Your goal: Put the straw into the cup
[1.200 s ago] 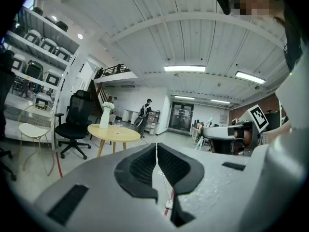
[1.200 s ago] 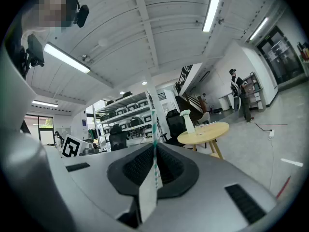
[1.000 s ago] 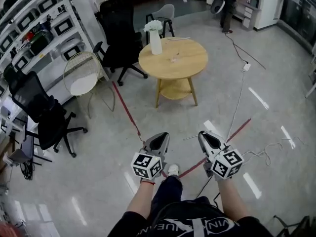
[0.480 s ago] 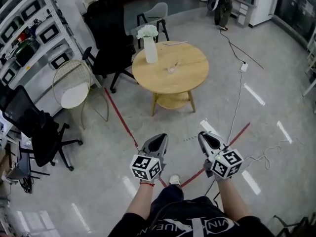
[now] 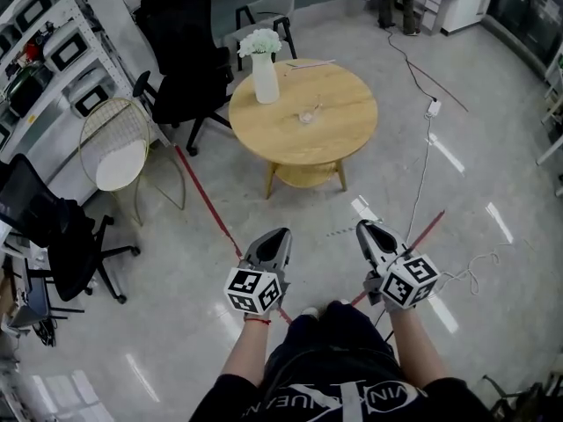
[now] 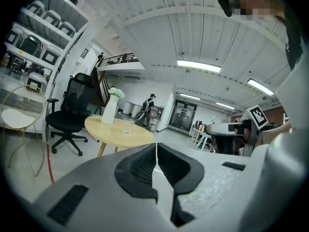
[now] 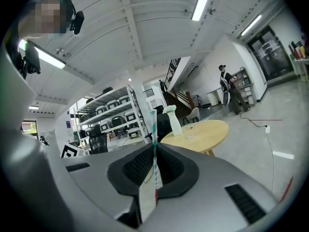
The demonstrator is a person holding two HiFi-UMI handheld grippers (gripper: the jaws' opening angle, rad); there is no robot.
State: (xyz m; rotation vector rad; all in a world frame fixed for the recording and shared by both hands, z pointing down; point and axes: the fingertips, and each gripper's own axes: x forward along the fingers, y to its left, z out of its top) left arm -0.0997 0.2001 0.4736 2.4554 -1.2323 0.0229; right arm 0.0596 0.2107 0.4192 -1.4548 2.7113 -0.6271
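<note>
"Head view: how many of each?"
"One round table (image 5: 339,134) carrying one cup (image 5: 305,115) and one vase (image 5: 265,76). My left gripper (image 5: 275,238) and right gripper (image 5: 368,231) hang well short of it."
"Left gripper view?"
"Jaws pressed together, nothing between them."
"Right gripper view?"
"Clamped on one striped straw (image 7: 154,139), which the head view doesn't show."

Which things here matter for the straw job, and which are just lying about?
Job: green-striped wrapped straw, right claw holding it, clear glass cup, round wooden table.
Lying about: white flower vase, black office chair, gold wire chair.
</note>
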